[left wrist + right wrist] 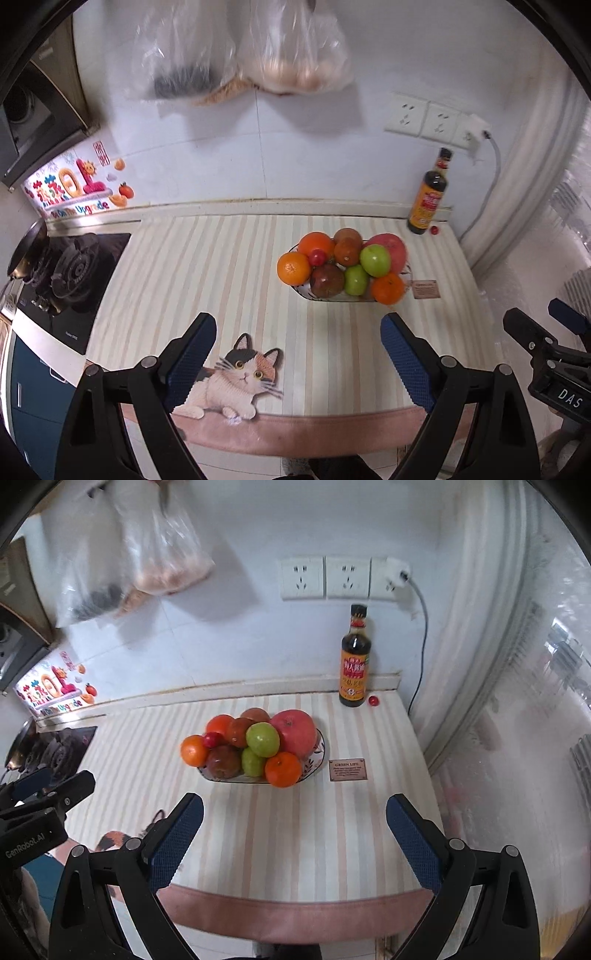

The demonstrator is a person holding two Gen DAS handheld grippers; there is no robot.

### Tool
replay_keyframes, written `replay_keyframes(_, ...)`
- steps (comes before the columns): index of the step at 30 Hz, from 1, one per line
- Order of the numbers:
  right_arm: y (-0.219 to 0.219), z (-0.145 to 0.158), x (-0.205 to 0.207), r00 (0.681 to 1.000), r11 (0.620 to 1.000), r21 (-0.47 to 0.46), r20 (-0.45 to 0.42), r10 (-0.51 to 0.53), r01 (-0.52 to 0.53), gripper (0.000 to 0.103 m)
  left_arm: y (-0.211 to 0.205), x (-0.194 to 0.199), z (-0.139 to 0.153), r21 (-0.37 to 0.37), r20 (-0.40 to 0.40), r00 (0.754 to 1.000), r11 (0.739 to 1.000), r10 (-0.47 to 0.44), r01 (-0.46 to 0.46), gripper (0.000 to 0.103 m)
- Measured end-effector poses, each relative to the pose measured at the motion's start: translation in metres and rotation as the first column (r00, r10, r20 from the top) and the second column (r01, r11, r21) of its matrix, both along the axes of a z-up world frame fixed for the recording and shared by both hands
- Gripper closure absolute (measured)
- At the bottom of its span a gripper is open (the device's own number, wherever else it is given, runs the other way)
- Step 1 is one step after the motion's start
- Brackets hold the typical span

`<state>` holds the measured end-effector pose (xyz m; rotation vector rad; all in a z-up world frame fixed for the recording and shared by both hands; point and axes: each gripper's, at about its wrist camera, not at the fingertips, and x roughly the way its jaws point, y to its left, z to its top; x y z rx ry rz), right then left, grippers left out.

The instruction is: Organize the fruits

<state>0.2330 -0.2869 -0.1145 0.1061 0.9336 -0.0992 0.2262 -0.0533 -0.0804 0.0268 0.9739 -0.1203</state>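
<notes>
A shallow patterned plate (334, 297) (318, 757) on the striped mat is piled with fruit: oranges (293, 268) (283, 769), green apples (375, 260) (262, 739), a big pink-red fruit (395, 247) (295, 731), dark red-brown fruits (326, 280) (222, 761) and a small red one (317, 257) (212, 739). One small red fruit (435, 230) (373, 700) lies loose by the bottle. My left gripper (299, 325) is open and empty, in front of the plate. My right gripper (295, 806) is open and empty, in front of the plate.
A dark sauce bottle (427, 199) (354, 668) stands at the back by the wall. A gas stove (70, 280) (55, 753) is at the left. Plastic bags (258, 55) (147, 554) hang on the wall. A brown label (425, 288) (347, 769) is right of the plate. The mat's pink front edge (295, 432) (295, 912) lies close.
</notes>
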Motion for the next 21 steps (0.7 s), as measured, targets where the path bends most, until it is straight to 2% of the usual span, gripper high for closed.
replay_keyframes(9, 0.026, 0.053, -0.088, 0.997, 1.000, -0.027, 0.080, -0.006, 0.008, 0.001, 0.010, -0.066, 0.035, -0.011, 0.040, 0.999, 0.999, -0.036, 0.036, 0.012)
replay_keyframes(16, 0.028, 0.072, -0.123, 0.994, 0.999, -0.034, 0.110, 0.013, -0.010, 0.001, 0.008, -0.096, 0.049, -0.020, 0.082, 0.996, 0.999, -0.024, 0.026, 0.012)
replay_keyframes(21, 0.021, 0.079, -0.131, 0.993, 0.999, -0.029, 0.117, 0.027, -0.023, 0.001, 0.004, -0.107, 0.055, -0.021, 0.101, 0.995, 1.000, -0.005, 0.007, 0.012)
